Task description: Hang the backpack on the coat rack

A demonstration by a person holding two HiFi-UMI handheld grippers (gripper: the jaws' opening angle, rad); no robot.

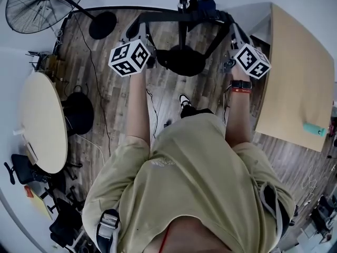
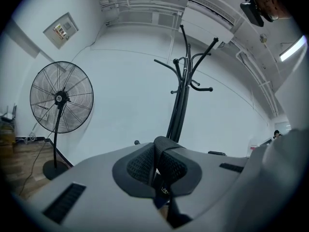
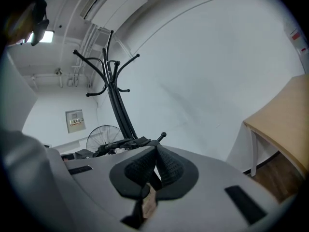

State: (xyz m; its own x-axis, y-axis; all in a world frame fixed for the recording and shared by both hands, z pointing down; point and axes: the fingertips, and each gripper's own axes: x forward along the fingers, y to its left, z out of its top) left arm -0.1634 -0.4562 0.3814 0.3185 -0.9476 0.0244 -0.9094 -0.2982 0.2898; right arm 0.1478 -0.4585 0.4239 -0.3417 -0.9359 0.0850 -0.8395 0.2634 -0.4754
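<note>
The black coat rack [image 1: 182,15] stands straight ahead on its round base [image 1: 181,62], hooks spreading at the top [image 2: 186,66] [image 3: 108,66]. A dark backpack [image 1: 206,5] hangs close to the pole, and its black strap [image 1: 174,18] is stretched across between my two grippers. The left gripper [image 1: 141,25] is shut on the strap's webbing [image 2: 163,151]. The right gripper [image 1: 231,29] is shut on the other end of the strap [image 3: 153,158]. Most of the pack's body is hidden behind the rack and strap.
A standing fan [image 1: 45,1] [image 2: 60,98] is at the far left, its cable running over the wooden floor. A round table [image 1: 42,123] lies to my left, with a black bag [image 1: 79,112] beside it. A rectangular table [image 1: 297,73] [image 3: 285,124] carrying a teal bottle [image 1: 314,129] is at the right.
</note>
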